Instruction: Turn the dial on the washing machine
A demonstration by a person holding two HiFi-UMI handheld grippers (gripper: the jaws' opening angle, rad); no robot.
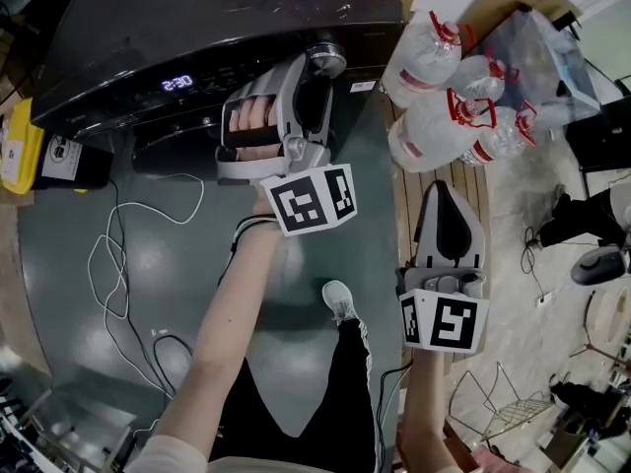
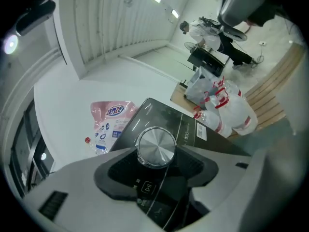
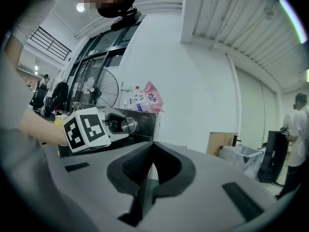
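Left gripper view, centre frame: we clamp our left gripper [image 2: 155, 159] on the dial [image 2: 155, 146]; our right gripper [image 3: 153, 149] has its jaws together.

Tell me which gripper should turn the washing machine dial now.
Left: the left gripper has its jaws around the dial; the right gripper hangs shut, well short of the washing machine.

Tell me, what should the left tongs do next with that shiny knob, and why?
Probably twist the left tongs a little by rolling the wrist. Their pads look snug against both sides of the silver dial on the washing machine, so a small roll should turn it. The right tongs are shut and off to the side.
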